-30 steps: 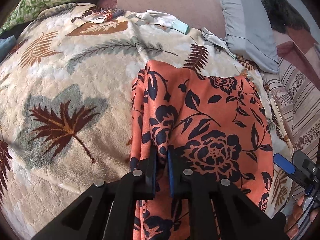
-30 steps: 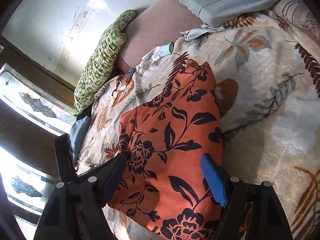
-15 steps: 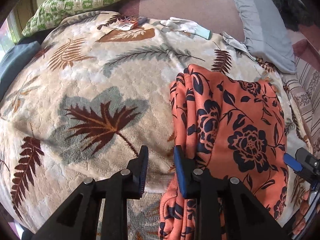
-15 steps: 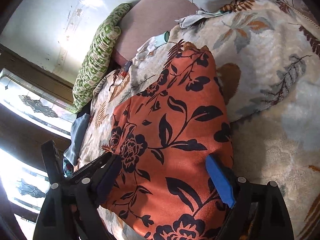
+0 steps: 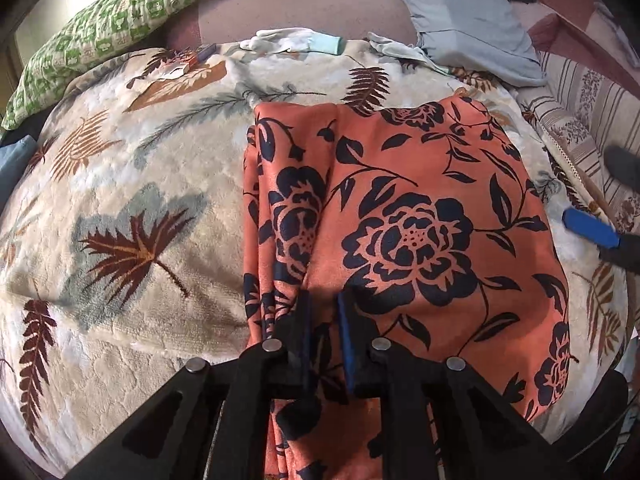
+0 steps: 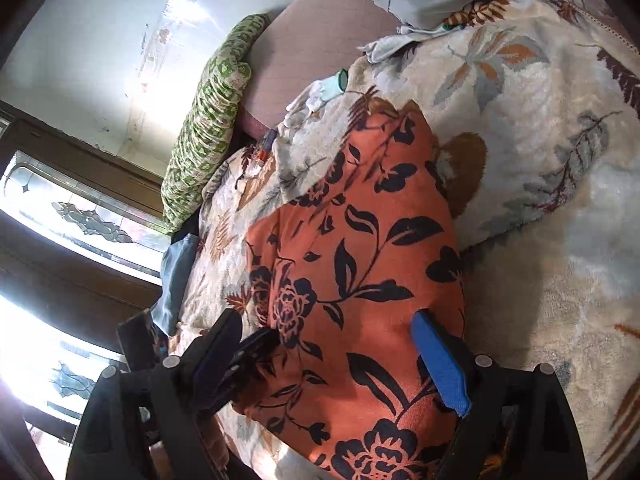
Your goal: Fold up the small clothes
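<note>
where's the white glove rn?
The white glove lies at the far edge of the leaf-print blanket in the left wrist view, top centre, beyond the orange floral garment, between the green pillow and the grey pillow.

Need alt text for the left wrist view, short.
The left gripper, its jaws just closing, is nearly shut over a bunched fold of an orange garment with dark floral print, which lies on a cream leaf-patterned blanket. A green checked pillow lies behind.

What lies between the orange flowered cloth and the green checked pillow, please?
In the left wrist view, only the leaf-patterned blanket lies between the orange cloth and the green pillow; a small packet sits near the blanket's far edge.
</note>
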Demonstrator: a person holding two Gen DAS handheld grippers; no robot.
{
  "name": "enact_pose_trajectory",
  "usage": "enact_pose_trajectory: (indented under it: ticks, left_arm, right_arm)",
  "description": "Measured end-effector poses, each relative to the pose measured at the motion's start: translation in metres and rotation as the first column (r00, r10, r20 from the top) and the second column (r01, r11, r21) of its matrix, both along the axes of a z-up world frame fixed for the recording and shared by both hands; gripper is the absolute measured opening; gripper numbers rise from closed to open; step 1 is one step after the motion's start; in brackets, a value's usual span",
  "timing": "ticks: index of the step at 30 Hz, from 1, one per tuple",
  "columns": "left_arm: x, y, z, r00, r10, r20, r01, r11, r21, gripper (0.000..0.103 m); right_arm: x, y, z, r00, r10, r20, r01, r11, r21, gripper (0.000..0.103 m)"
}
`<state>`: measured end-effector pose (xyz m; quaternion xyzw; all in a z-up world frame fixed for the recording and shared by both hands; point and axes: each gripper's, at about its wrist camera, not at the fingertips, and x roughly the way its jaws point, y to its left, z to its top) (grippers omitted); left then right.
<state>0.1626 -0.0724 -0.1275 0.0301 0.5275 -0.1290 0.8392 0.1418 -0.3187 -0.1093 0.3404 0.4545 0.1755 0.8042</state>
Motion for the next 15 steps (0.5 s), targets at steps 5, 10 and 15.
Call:
enact_pose_trajectory:
  ticks: [5, 10, 15]
  left_arm:
    - [0.002, 0.006, -0.001, 1.0, 0.018, -0.015, -0.018, 0.999, -0.035, 0.015]
    - [0.003, 0.009, -0.002, 1.0, 0.011, -0.024, -0.013, 0.999, -0.047, 0.015]
    - [0.003, 0.008, -0.004, 1.0, 0.011, -0.014, -0.012, 0.999, -0.047, 0.015]
  right_arm:
    - [0.047, -0.013, 0.015, 0.999, -0.009, 0.049, 0.002, 0.99, 0.142, 0.089]
    - [0.1, -0.018, -0.052, 0.981, -0.064, -0.18, 0.082, 0.992, 0.095, 0.09]
    - [0.112, -0.017, 0.005, 0.999, -0.026, -0.044, 0.031, 0.99, 0.135, 0.09]
